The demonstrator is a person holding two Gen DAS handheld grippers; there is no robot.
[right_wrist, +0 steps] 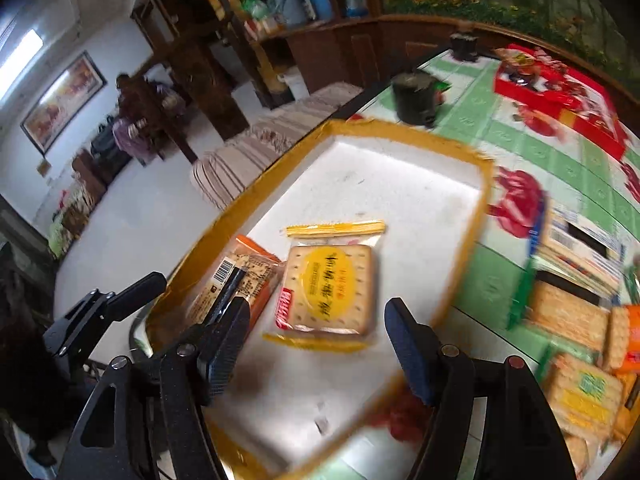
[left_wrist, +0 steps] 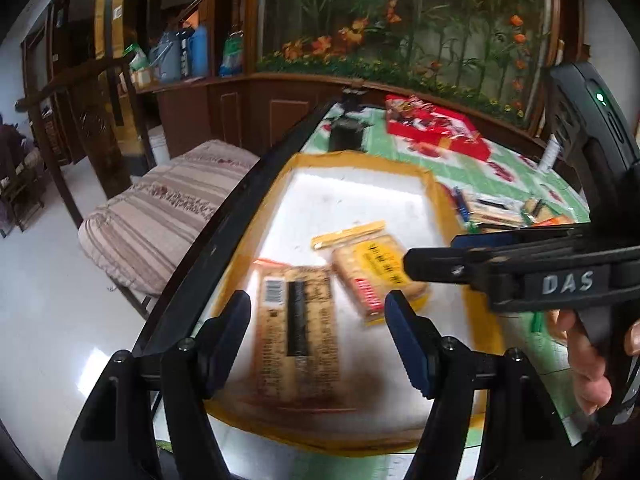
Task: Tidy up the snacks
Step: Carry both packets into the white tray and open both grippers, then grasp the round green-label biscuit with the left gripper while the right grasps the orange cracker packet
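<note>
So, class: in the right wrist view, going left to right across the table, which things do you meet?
Brown barcode snack packet → yellow-labelled cracker packet → tray's right yellow rim → loose cracker packets on the green tablecloth.

The left tongs (left_wrist: 320,336) are held tilted downward, their jaws parted with nothing gripped between them. The right tongs (right_wrist: 316,344) are likewise angled down and spread open, empty. A hand (left_wrist: 588,360) is seen wrapped around the right tongs' handle.
</note>
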